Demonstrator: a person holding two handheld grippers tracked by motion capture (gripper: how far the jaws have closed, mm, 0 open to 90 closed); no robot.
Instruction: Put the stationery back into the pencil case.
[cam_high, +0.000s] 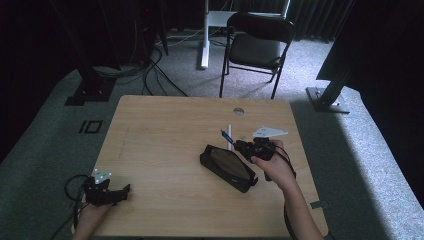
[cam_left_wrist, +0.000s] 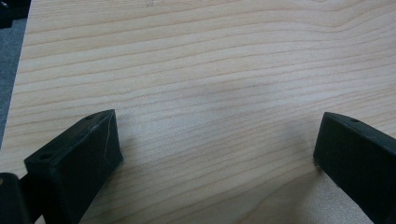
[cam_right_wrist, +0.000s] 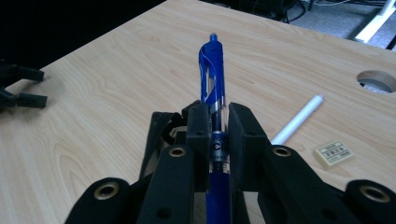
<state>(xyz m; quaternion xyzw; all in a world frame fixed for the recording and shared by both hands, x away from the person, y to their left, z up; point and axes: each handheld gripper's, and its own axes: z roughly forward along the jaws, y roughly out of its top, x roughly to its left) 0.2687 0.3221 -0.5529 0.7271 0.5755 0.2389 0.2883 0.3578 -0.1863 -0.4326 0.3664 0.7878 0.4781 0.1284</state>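
Note:
My right gripper (cam_high: 240, 145) is shut on a blue click pen (cam_right_wrist: 212, 79), which sticks out past the jaws with its clip end forward. In the high view the blue pen (cam_high: 224, 135) is held just above the table, next to the far end of an open black pencil case (cam_high: 227, 167). A corner of the pencil case (cam_right_wrist: 159, 133) shows under my right gripper (cam_right_wrist: 217, 121). My left gripper (cam_high: 122, 191) rests at the table's near left corner. There my left gripper (cam_left_wrist: 217, 144) is open, with bare wood between its jaws.
A white pen (cam_right_wrist: 299, 119) lies on the table right of the blue one, with a small eraser (cam_right_wrist: 334, 153) close by. A round cable hole (cam_high: 238, 111) sits near the far edge of the table (cam_high: 165, 135). A black folding chair (cam_high: 257, 42) stands beyond it.

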